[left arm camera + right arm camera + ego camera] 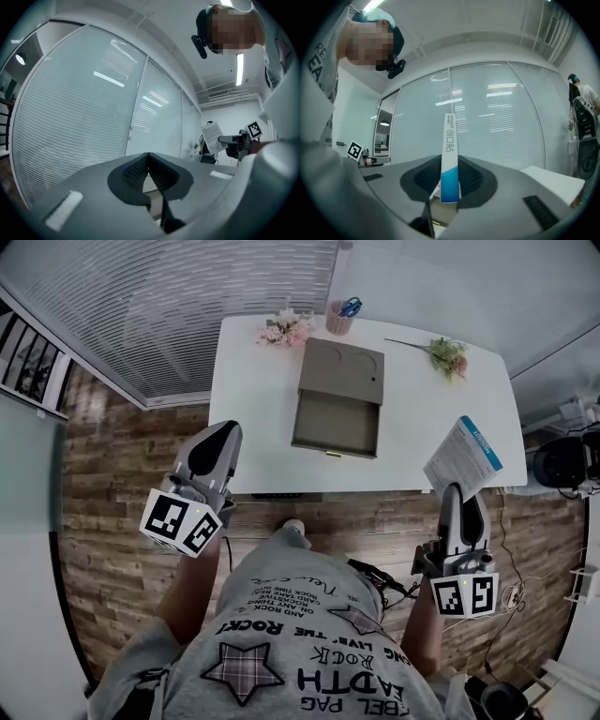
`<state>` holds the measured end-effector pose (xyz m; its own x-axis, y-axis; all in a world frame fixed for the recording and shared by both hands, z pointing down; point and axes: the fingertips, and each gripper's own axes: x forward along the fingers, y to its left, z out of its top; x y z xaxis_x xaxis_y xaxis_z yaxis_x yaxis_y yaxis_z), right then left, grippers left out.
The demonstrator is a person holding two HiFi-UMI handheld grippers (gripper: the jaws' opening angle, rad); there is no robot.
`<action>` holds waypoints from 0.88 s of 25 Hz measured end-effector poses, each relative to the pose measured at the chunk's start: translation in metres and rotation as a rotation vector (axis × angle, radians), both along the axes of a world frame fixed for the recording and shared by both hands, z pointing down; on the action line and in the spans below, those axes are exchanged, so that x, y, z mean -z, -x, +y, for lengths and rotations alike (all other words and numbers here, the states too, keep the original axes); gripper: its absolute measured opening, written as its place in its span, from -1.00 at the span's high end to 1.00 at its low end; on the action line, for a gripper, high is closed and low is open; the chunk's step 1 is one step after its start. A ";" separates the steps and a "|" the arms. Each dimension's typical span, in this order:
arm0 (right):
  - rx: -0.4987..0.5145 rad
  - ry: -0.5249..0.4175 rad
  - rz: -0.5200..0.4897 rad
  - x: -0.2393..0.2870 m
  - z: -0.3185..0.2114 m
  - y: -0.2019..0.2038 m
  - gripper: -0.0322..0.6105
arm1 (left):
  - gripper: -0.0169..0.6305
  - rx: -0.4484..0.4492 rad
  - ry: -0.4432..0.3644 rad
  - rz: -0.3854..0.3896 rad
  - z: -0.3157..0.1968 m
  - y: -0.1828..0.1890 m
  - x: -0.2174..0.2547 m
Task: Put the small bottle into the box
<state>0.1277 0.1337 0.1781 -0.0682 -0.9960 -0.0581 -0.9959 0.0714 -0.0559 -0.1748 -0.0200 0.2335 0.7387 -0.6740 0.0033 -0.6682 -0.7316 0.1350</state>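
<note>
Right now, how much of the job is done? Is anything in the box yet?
Not much yet. Done: the box lies open on the white table, looking empty. In hand: the right claw grips a flat white-and-blue packet; the left claw is shut, empty. Left: both claws are short of the table, so carrying it over and setting it inside. I see no small bottle.
</note>
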 end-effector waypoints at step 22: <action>0.077 0.040 -0.011 -0.010 -0.047 -0.012 0.60 | 0.91 0.049 0.052 -0.037 -0.011 -0.008 -0.017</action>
<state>0.1398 0.0867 0.1882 -0.1439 -0.9894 -0.0199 -0.9869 0.1449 -0.0713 -0.1671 -0.0314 0.2510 0.7037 -0.7074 0.0664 -0.7082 -0.6906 0.1468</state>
